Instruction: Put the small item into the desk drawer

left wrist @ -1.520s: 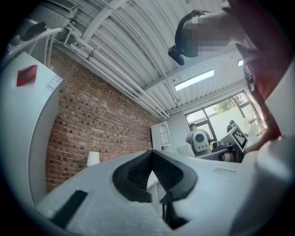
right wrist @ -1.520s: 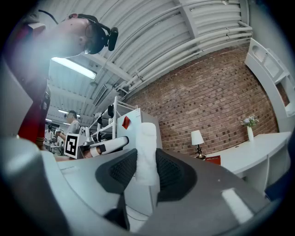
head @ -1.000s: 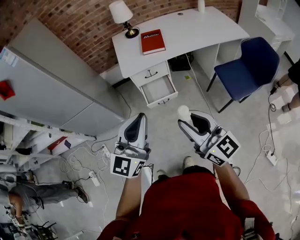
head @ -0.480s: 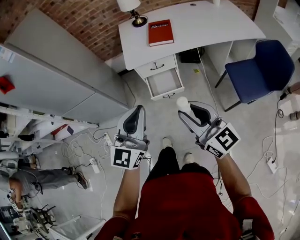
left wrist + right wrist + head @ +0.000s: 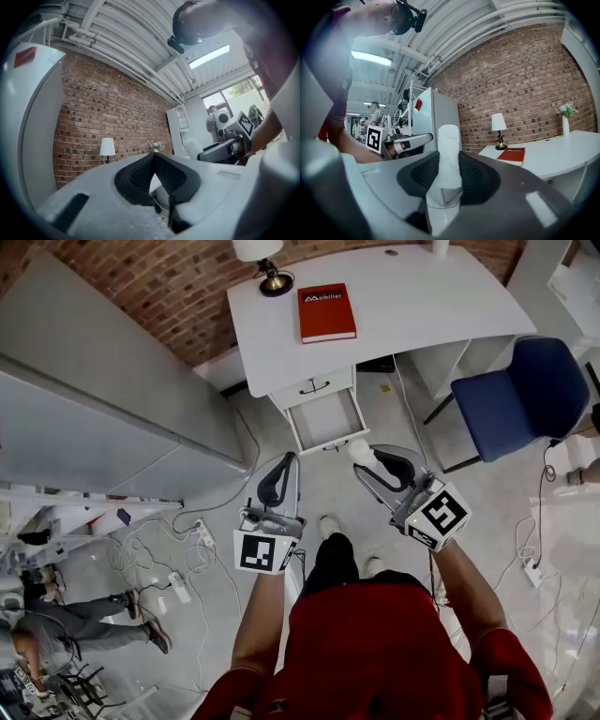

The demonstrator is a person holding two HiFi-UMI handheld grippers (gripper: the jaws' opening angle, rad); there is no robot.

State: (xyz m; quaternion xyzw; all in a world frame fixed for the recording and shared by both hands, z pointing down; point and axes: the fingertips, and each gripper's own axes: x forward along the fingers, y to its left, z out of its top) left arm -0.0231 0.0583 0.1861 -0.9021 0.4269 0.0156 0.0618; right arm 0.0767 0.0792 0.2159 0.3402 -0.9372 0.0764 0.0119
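In the head view the white desk (image 5: 412,296) stands at the top, and its lower drawer (image 5: 326,420) is pulled open with nothing visible inside. My right gripper (image 5: 373,463) is shut on the small white item (image 5: 360,450), just below and right of the drawer front. In the right gripper view the small white item (image 5: 450,150) stands upright between the dark pads (image 5: 474,174) of my right gripper (image 5: 450,164). My left gripper (image 5: 288,457) hangs to the left of it, jaws shut and holding nothing. In the left gripper view, my left gripper (image 5: 153,157) shows its pads meeting.
A red book (image 5: 326,312) and a lamp (image 5: 264,262) sit on the desk. A blue chair (image 5: 520,395) stands at the right, and a grey cabinet (image 5: 103,399) at the left. Cables (image 5: 178,568) lie on the floor. A person's legs (image 5: 89,624) show at lower left.
Both grippers have come closer to the open drawer as the person stepped forward. The right gripper's hold on the white item is unchanged.
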